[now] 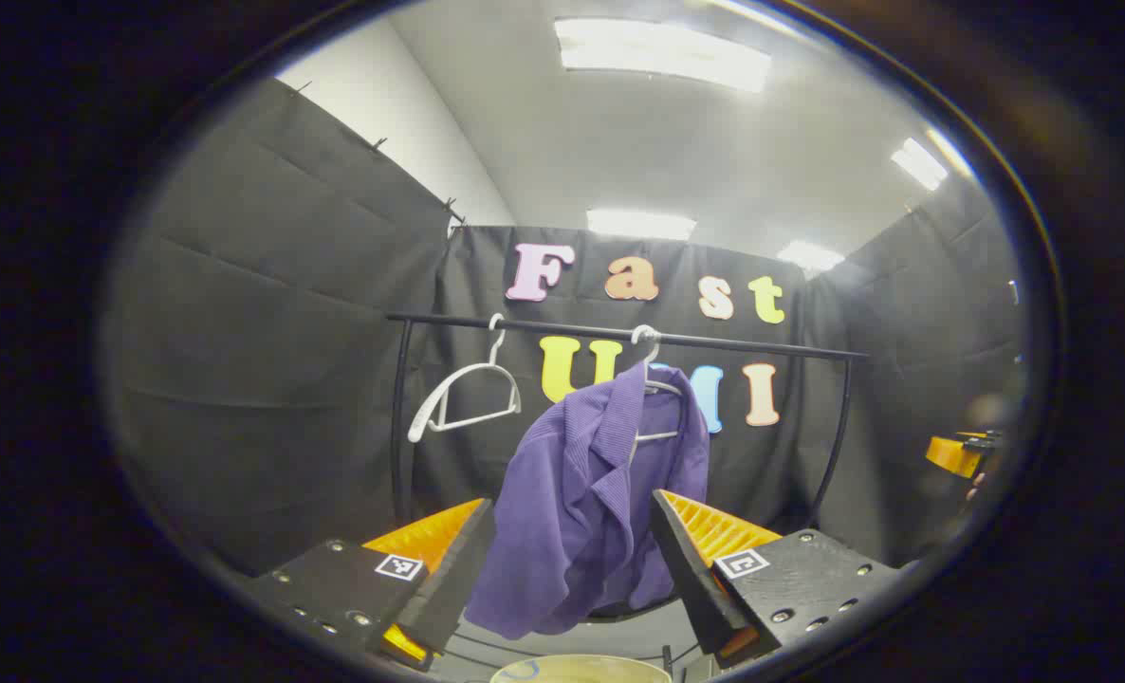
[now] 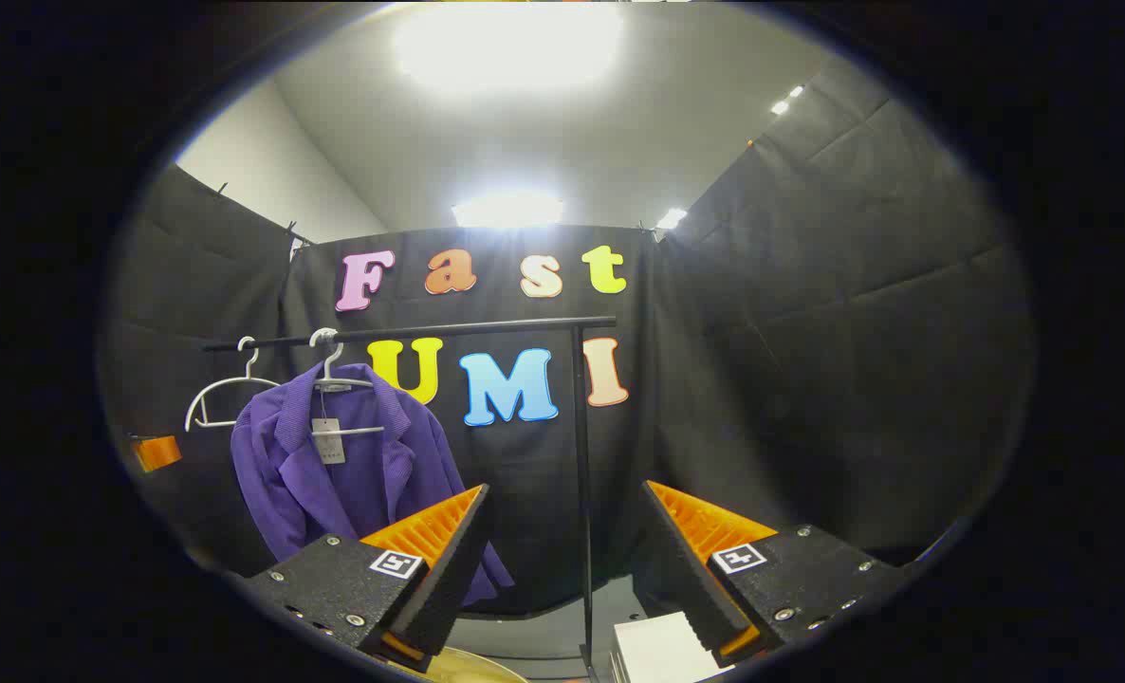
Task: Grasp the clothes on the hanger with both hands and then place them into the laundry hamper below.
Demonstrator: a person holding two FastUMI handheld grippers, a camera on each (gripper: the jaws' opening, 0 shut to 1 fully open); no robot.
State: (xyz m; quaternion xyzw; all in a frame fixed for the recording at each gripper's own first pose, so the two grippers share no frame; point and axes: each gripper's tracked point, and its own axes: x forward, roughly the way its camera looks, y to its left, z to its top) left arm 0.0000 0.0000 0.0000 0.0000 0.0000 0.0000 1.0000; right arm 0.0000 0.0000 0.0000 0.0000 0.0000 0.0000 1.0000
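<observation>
A purple shirt [image 1: 586,498] hangs on a white hanger [image 1: 655,379] from the black rail [image 1: 619,334] — an empty hanger [image 1: 463,389] hangs beside it. The left gripper [image 1: 572,560] and right gripper [image 2: 567,550] both hold their fingers released, apart from the shirt. The hamper's rim [image 1: 581,669] shows below.

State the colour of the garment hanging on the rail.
Purple: the ribbed purple jacket on its white hanger, clearest in the left gripper view.

The purple ribbed cloth jacket [image 1: 581,493] looks soft and matt; the thin black metal rail [image 1: 619,332] shines slightly; the white plastic hanger [image 1: 463,394] is smooth.
</observation>
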